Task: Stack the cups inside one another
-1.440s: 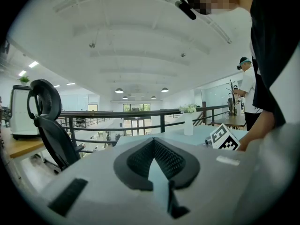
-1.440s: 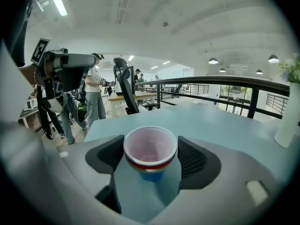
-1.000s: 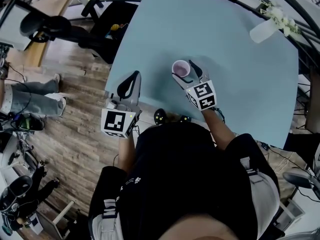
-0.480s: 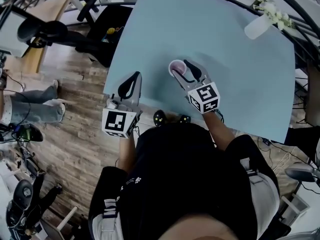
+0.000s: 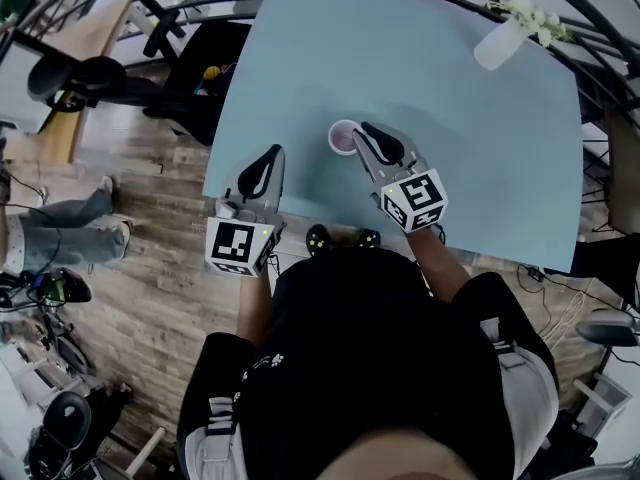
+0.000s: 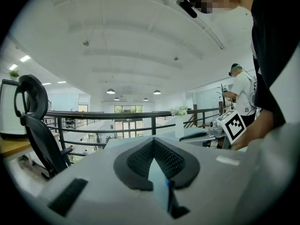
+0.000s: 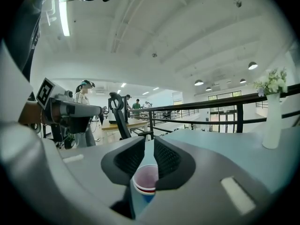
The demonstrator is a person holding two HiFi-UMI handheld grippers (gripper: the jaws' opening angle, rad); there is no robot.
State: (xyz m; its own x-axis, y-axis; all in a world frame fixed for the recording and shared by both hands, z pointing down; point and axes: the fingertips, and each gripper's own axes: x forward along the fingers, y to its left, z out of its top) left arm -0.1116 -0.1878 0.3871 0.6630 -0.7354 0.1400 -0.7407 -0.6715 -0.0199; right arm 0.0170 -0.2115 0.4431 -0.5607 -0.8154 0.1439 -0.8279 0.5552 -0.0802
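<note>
A pale blue table (image 5: pixel 480 168) stands on a wooden floor (image 5: pixel 150 268) in a bright open hall, a black railing (image 7: pixel 206 108) behind it. A black office chair (image 5: pixel 90 73) sits off its far left corner. A white vase (image 5: pixel 497 43) of white flowers stands at the far right corner. Near the front edge is a stack of cups (image 5: pixel 343 138), a pink one nested in red-rimmed and blue ones. The right gripper (image 5: pixel 365 133) has just been closing and pinches the stack's wall. The left gripper (image 5: pixel 268 154), well apart at the table's left edge, has its jaws together, empty.
</note>
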